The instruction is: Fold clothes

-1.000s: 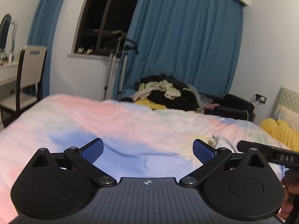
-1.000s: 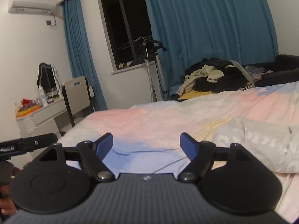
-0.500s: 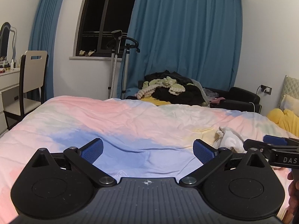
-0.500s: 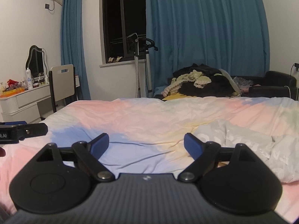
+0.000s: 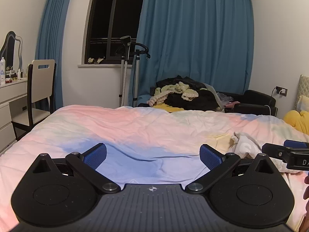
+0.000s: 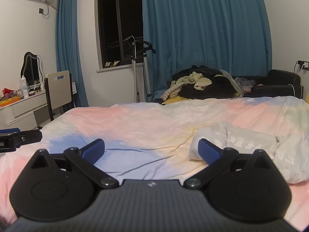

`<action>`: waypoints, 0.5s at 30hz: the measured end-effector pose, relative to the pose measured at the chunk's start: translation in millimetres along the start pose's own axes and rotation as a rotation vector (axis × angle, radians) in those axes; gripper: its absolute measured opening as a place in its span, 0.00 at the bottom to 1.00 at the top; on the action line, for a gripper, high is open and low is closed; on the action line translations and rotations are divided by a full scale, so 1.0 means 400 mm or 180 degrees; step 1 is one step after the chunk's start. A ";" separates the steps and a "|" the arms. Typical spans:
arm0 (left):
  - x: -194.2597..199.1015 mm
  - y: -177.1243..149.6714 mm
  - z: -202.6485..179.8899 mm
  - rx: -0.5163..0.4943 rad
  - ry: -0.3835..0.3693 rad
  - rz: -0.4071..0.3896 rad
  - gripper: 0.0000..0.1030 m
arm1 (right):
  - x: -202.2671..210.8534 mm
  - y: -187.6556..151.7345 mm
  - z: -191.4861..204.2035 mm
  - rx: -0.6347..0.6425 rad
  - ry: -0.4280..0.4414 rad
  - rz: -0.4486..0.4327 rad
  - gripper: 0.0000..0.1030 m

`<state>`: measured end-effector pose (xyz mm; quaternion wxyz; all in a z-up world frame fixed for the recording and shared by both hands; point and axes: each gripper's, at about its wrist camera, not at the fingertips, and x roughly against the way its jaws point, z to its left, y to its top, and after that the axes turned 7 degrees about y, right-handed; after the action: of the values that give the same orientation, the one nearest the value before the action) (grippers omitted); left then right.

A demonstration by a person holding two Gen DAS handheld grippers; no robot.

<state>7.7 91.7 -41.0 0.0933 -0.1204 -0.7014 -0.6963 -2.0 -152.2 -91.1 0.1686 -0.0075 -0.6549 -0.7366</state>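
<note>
You hold both black 2-finger grippers, left (image 5: 152,155) and right (image 6: 151,149), spread wide and empty above the pastel bedspread (image 6: 135,123), the right's jaws just widened, apparently readying for the crumpled white garment (image 6: 251,145) lying to your right.

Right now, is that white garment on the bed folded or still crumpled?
Crumpled. The white garment lies in a loose, wrinkled heap on the bed, with no neat edges or flat layers.
</note>
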 end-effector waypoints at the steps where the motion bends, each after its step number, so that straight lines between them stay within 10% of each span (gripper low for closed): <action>1: 0.000 0.000 0.000 -0.0003 0.0006 -0.0001 1.00 | 0.001 0.000 0.000 -0.0007 0.0001 0.0000 1.00; 15: -0.004 0.000 -0.002 -0.0027 0.0053 0.0039 1.00 | 0.006 0.001 -0.001 -0.0038 -0.0015 0.0007 1.00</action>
<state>9.1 90.7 -41.7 0.1029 -0.1193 -0.6969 -0.6997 -4.1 -153.2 -90.0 0.1679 -0.0109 -0.6509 -0.7403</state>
